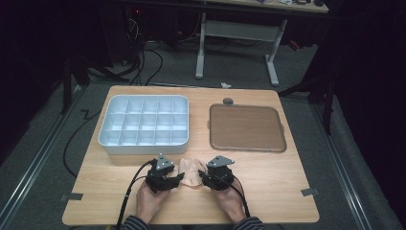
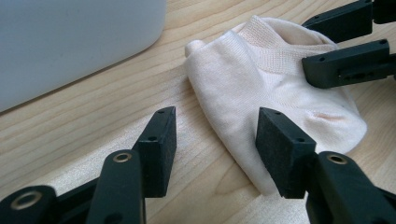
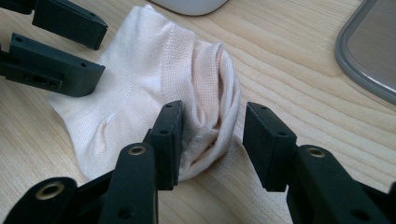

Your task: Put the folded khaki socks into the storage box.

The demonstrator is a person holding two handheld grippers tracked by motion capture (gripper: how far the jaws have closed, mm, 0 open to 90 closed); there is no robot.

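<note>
I see both claws spread: left gripper (image 2: 215,140) straddling the sock's (image 2: 261,88) edge, right gripper (image 3: 212,140) around its bunched fold.

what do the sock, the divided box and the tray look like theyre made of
Sock: pale peach knit fabric, likely cotton blend; fine ribbing and soft folds show. Divided box: looks like smooth, matte white-grey plastic, with rounded moulded corners and thin partitions. Tray: brown matte inside with a grey rim, probably plastic, though the look leaves it open. Table: light wood grain, possibly laminate.
</note>
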